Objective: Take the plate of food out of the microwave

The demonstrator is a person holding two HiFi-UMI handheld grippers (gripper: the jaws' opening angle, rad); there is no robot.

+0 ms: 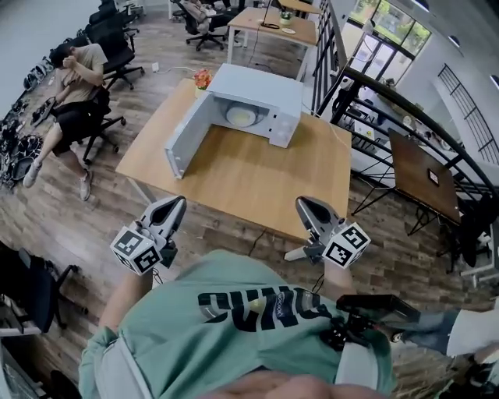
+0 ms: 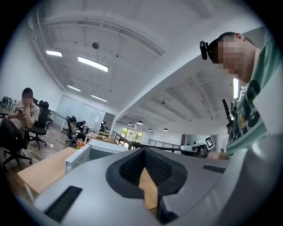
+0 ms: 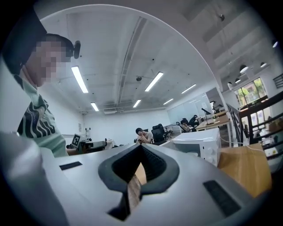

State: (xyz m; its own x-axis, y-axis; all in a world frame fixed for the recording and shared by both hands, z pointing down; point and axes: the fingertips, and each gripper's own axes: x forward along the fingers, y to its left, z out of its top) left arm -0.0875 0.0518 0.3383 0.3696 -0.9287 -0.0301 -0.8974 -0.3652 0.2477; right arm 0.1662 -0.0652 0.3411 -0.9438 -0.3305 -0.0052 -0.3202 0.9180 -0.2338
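Your left gripper (image 1: 176, 204) at 7 o'clock and right gripper (image 1: 306, 206) at 5 o'clock: both empty, jaws together. Plate (image 1: 241, 116) sits inside microwave (image 1: 261, 93) at 12 o'clock, door (image 1: 185, 136) open. Spread jaws before reaching in, go in level, take rim. Wooden table (image 1: 257, 175); open office, seated person (image 1: 74, 86) at 10 o'clock.

Open-plan office, wood-plank floor (image 1: 70, 226). Light wood table (image 1: 257, 175) in fg, 2nd desk (image 1: 273, 23) far back, black office chairs (image 1: 117, 47) along left side. Black metal railing (image 1: 374, 86) on right, dark brown table (image 1: 421, 175) beyond it. Big windows (image 1: 390, 35) top right, daylight in. White walls (image 3: 115, 119), white ceiling w/ strip lights (image 2: 93, 64) on.
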